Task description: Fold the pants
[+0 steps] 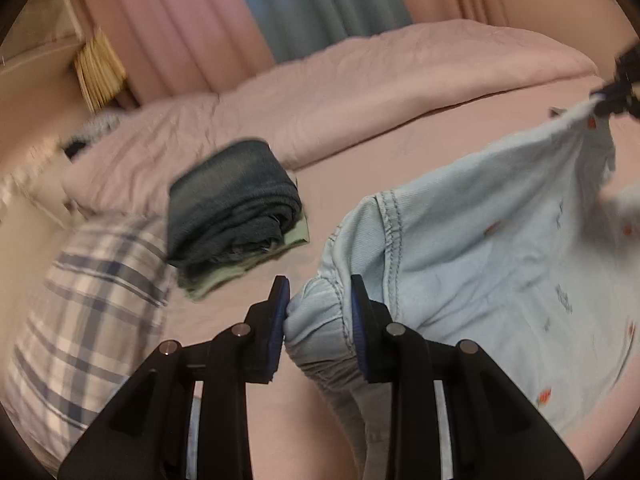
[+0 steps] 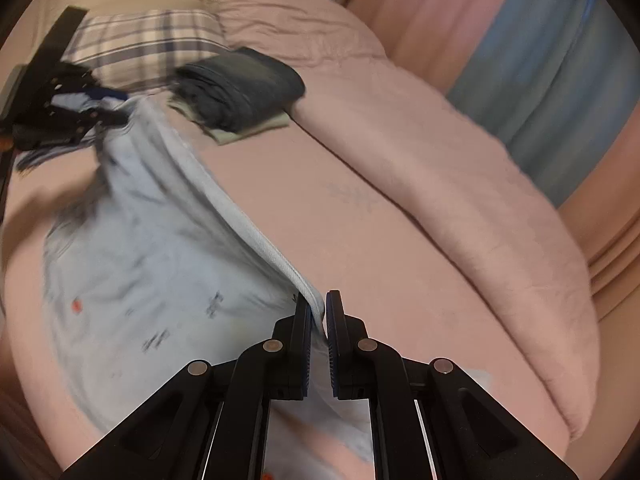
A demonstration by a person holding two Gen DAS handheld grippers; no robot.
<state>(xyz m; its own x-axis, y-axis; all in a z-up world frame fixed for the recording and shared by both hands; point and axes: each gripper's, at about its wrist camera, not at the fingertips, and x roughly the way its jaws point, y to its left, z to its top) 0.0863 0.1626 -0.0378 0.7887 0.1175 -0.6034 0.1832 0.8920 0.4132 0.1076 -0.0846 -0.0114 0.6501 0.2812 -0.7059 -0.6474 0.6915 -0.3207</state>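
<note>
Light blue pants (image 1: 480, 240) with small red and dark marks hang stretched above a pink bed, held between both grippers. My left gripper (image 1: 320, 304) is shut on the gathered waistband end. My right gripper (image 2: 319, 316) is shut on a hem edge of the same pants (image 2: 160, 248). The right gripper also shows in the left wrist view (image 1: 616, 96) at the far right. The left gripper shows in the right wrist view (image 2: 80, 108) at the upper left. The cloth is blurred by motion.
A folded pile of dark denim (image 1: 232, 208) on a pale green garment lies on the bed (image 1: 360, 152). A plaid pillow (image 1: 92, 300) lies beside it. A rolled pink duvet (image 2: 460, 180) runs along the far side. Pink and blue curtains (image 1: 300, 4) hang behind.
</note>
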